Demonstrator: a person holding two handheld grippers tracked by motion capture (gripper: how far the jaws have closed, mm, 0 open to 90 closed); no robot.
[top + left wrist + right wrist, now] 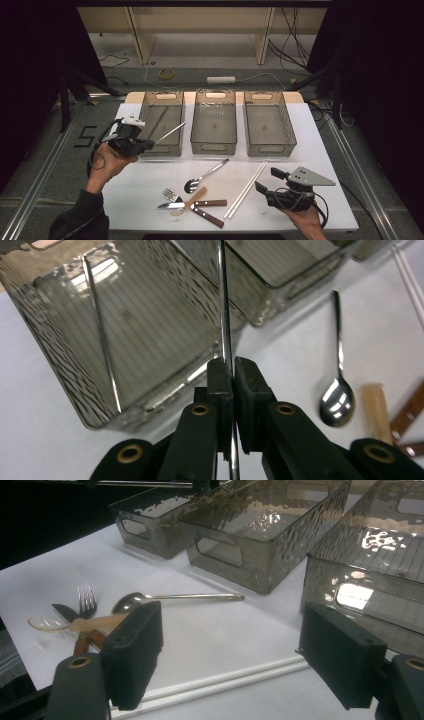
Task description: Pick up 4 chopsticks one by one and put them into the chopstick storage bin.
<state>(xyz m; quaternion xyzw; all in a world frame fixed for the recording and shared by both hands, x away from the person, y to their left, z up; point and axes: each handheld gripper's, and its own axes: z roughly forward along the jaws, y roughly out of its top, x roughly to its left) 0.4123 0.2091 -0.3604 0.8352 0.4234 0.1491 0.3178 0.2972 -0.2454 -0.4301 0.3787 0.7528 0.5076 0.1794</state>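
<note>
Left gripper [229, 371] clamped on metal chopstick [223, 300], right gripper [230, 655] wide open

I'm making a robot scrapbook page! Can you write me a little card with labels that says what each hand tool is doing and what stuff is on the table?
left gripper: fingers shut on a thin metal rod, held over the left bin
inside left bin: another metal rod
right gripper: fingers wide open, holding nothing, beside the white chopsticks
bins: three clear ones in a row; middle bin and right bin look empty
loose on table: spoon, fork, wooden-handled knife
</note>
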